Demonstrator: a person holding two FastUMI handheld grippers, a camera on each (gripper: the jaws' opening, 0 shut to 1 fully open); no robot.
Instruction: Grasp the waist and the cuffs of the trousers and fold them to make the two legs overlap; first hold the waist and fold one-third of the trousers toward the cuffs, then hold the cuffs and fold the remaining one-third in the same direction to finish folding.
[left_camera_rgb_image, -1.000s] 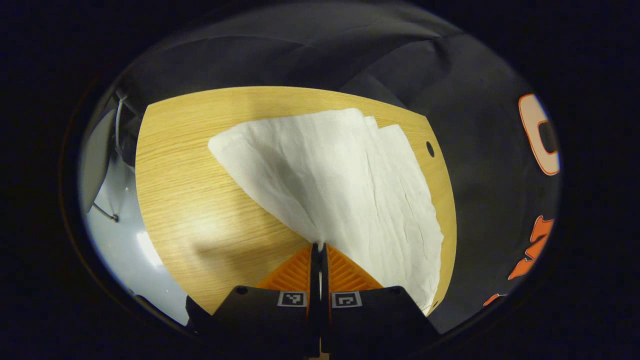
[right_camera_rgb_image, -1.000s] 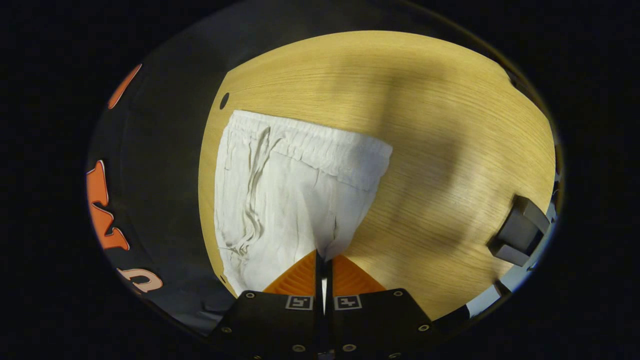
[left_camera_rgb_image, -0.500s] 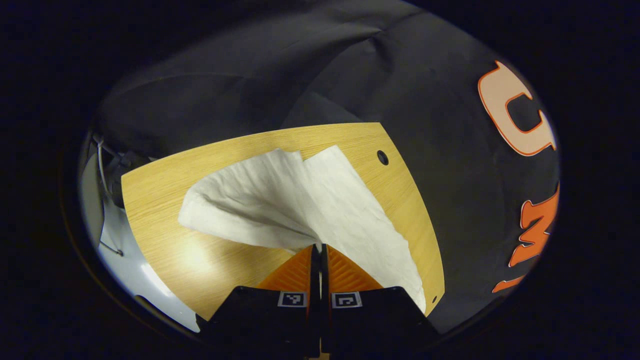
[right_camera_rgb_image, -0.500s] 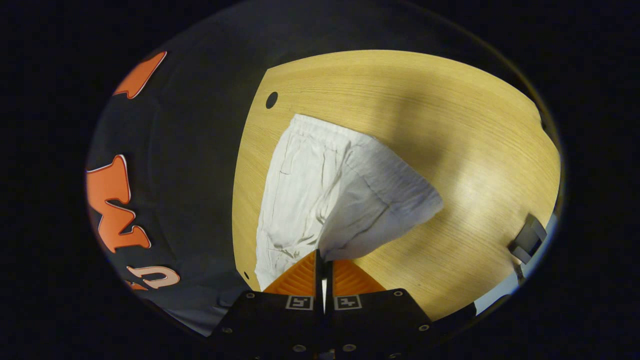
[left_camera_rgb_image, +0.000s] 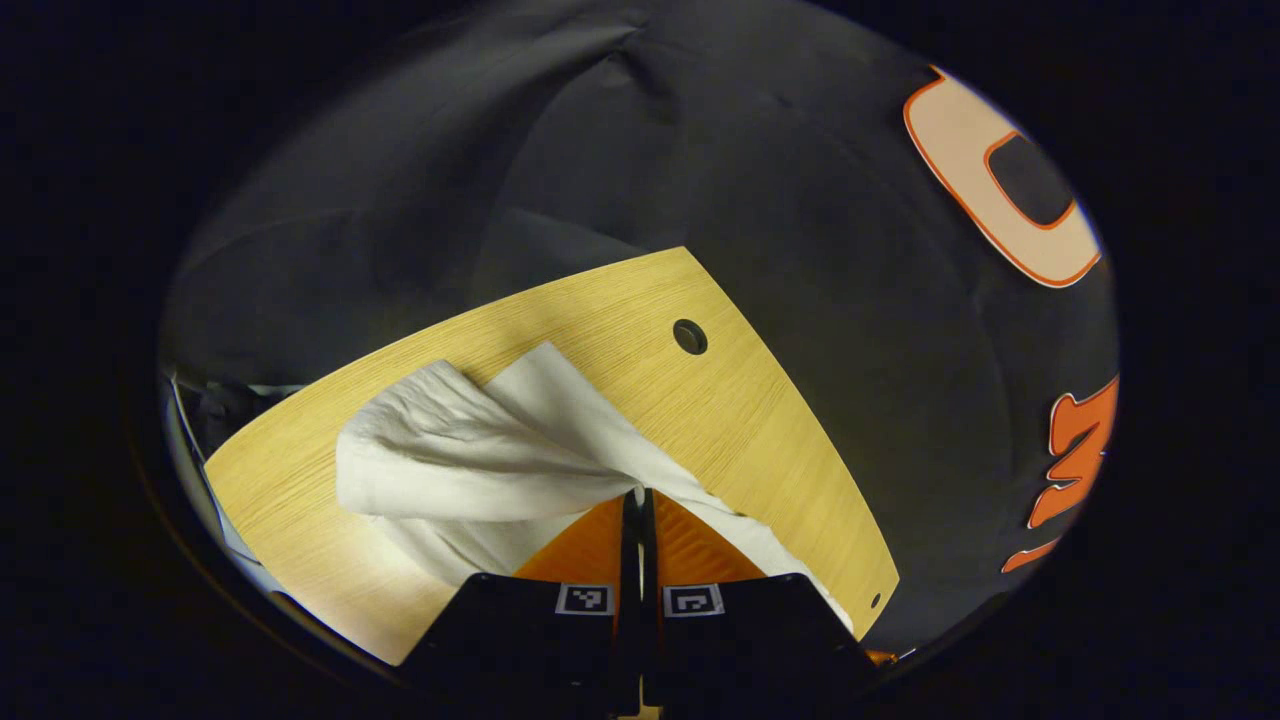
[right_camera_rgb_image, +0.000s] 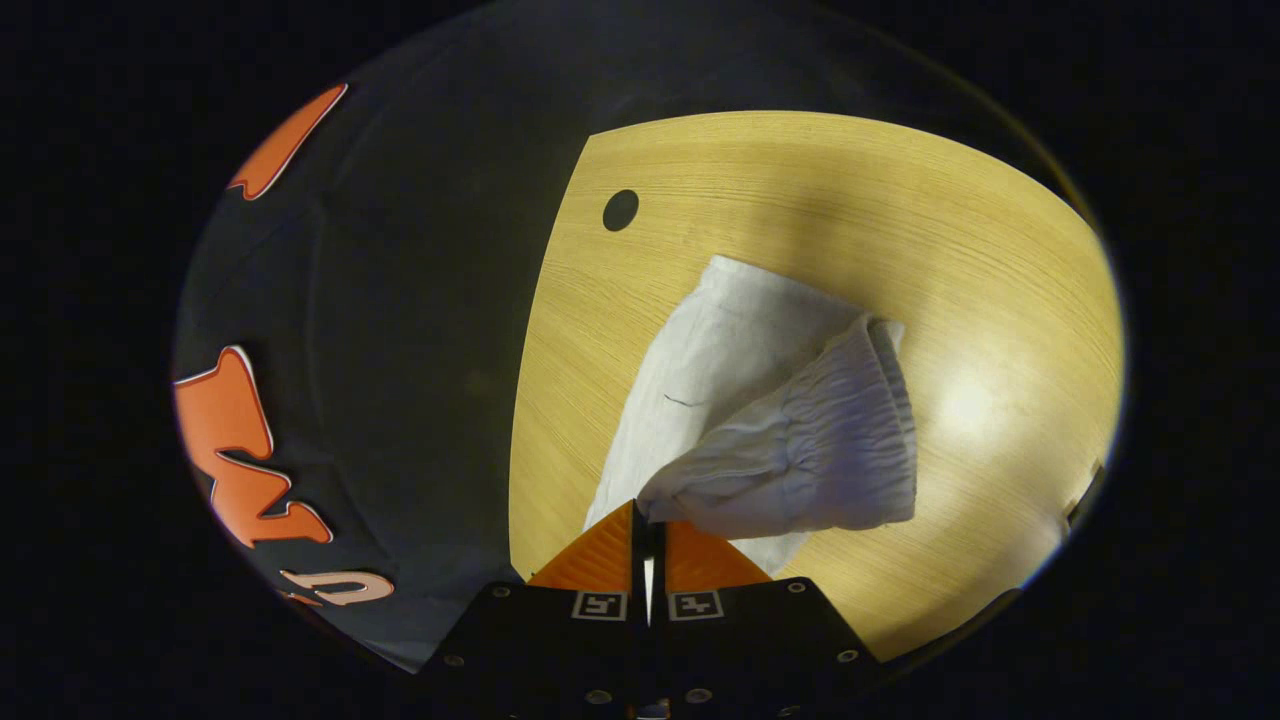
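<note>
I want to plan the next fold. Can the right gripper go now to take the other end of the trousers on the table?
Probably not yet. The right gripper is shut on a lifted edge of the trousers, and the left gripper pinches the cloth too. It must first lay the fold on the table and open.

The white trousers (left_camera_rgb_image: 470, 460) are lying on the desk (left_camera_rgb_image: 740, 430), wrinkled and partly lifted. In the left gripper view a cuff end is curling up over the leg beneath. In the right gripper view the gathered elastic waist (right_camera_rgb_image: 830, 440) is hanging raised, doubling over the flat fabric below it.
</note>
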